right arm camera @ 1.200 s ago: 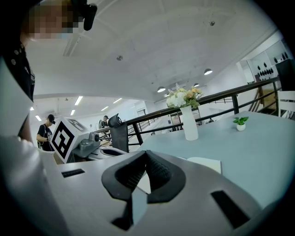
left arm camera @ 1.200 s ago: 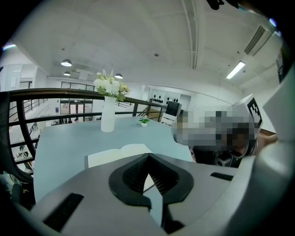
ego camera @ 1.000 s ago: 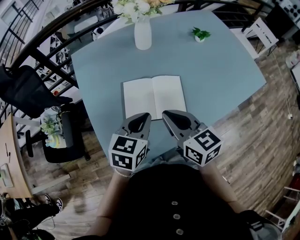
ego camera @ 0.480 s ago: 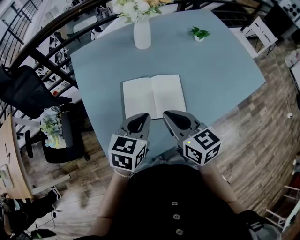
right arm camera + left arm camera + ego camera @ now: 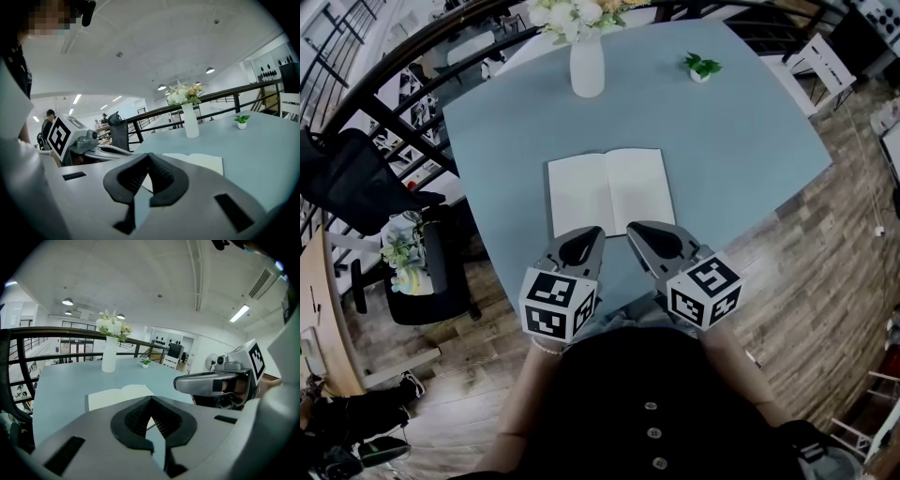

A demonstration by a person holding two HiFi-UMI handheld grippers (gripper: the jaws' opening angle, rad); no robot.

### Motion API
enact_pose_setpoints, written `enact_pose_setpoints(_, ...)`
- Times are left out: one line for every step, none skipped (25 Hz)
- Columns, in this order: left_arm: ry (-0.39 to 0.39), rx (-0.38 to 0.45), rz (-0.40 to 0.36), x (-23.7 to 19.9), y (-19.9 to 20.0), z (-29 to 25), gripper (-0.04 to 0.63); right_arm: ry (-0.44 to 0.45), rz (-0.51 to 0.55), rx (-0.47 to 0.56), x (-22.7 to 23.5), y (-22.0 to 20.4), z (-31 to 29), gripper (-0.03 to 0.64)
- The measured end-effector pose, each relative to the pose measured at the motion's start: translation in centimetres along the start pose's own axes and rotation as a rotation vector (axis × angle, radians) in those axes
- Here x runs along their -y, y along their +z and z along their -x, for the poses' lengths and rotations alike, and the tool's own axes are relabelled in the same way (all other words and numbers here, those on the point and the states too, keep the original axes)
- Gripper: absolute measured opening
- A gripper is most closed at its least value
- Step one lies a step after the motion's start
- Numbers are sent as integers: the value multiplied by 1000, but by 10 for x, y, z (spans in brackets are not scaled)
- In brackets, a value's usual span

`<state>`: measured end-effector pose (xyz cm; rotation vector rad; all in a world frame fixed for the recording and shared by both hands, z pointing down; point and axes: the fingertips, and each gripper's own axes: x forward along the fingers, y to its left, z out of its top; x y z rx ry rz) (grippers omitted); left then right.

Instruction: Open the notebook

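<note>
The tabletop (image 5: 741, 141) spreads ahead of both sets of jaws. The notebook (image 5: 609, 192) lies open and flat just beyond their tips. The left gripper (image 5: 591, 232) and right gripper (image 5: 635, 229) are closed and empty. A careless forward nudge could slide the book toward the vase (image 5: 587, 67) farther ahead, or flip its pages shut.

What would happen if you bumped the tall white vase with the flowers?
The vase would probably tip rather than slide: it is tall and narrow, with flowers bunched on top. It looks like ceramic or glass, so a fall might break it.
</note>
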<state>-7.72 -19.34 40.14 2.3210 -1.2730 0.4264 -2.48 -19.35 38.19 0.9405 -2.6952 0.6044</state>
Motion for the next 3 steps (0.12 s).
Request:
enact_pose_setpoints(0,1,1,0,0,0,17,0,1,0,0,0,0,5)
enact_pose_setpoints(1,2,1,0,0,1,16,-1,2,0,0,0,0,5)
enact_pose_setpoints(1,4,2,0,0,1,15,-1,3,0,-1,-1,0,5)
